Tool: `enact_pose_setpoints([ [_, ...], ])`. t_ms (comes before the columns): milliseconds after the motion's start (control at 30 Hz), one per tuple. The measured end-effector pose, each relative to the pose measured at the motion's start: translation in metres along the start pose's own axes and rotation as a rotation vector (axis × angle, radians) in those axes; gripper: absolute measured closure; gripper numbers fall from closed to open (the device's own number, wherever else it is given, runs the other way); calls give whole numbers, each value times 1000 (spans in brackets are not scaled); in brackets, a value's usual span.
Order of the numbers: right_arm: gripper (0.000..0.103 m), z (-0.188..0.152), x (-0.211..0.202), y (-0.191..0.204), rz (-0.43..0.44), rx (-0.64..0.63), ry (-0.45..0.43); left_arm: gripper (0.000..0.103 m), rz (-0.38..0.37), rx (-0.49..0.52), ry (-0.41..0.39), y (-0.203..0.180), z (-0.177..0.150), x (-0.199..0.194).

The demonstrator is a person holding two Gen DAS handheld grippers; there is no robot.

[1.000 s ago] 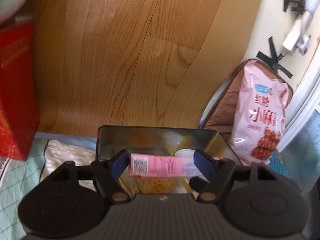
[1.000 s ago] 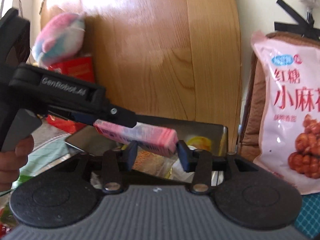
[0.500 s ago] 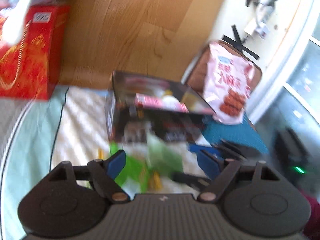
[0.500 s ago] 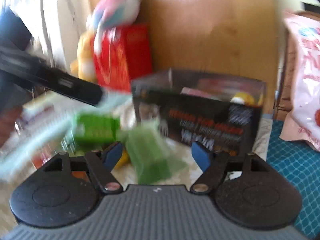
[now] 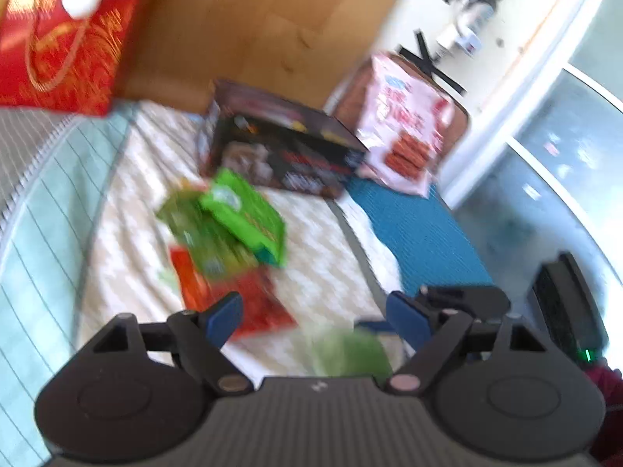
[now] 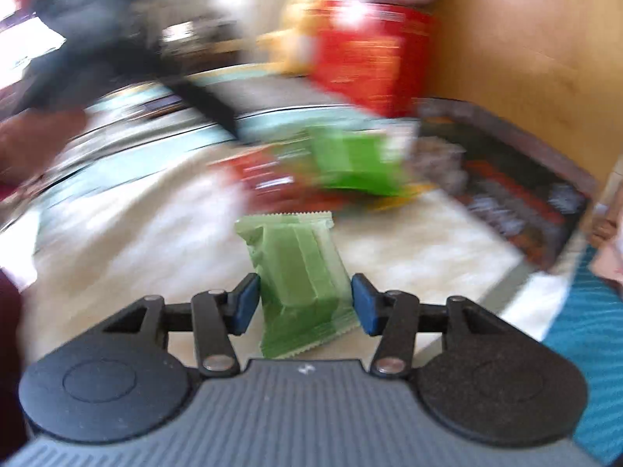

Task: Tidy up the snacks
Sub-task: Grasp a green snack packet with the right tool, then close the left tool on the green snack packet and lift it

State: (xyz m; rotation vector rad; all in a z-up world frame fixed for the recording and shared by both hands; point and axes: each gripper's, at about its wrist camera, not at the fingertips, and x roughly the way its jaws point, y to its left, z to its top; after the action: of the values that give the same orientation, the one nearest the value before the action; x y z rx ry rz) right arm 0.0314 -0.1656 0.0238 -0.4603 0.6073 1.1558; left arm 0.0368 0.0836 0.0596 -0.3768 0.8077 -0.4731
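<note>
We find the right gripper with its jaws just closing around a pale green snack packet lying on the cream bedspread; whether the pads press it, we cannot tell through the blur. Our left gripper stands wide and empty, its jaws just opening. Beyond it lie green and red packets, then the dark box holding snacks.
</note>
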Motion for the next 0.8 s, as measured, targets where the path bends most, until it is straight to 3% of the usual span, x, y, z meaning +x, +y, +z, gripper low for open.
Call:
enact_pose_setpoints([
  [100, 31, -10, -14, 33, -70, -28, -19, 19, -26, 17, 56, -10, -19, 5],
  [267, 31, -32, -28, 43, -130, 149, -57, 19, -52, 39, 115, -19, -45, 8],
  [367, 32, -37, -26, 38, -149, 270, -73, 19, -26, 30, 132, -18, -48, 14],
  [500, 41, -34, -19, 37, -183, 317, -100, 21, -7, 28, 149, -16, -47, 29],
  [533, 48, -32, -16, 37, -191, 317, -101, 23, -6, 31, 145, -16, -46, 32],
  [567, 55, -31, -14, 38, -200, 315, -101, 28, -7, 40, 140, -18, -45, 34],
  [633, 61, -29, -12, 38, -197, 319, -102, 52, -24, 36, 158, -20, -46, 39],
  [800, 62, -38, -28, 50, -147, 335, -108, 54, -42, 51, 182, -30, -64, 26],
])
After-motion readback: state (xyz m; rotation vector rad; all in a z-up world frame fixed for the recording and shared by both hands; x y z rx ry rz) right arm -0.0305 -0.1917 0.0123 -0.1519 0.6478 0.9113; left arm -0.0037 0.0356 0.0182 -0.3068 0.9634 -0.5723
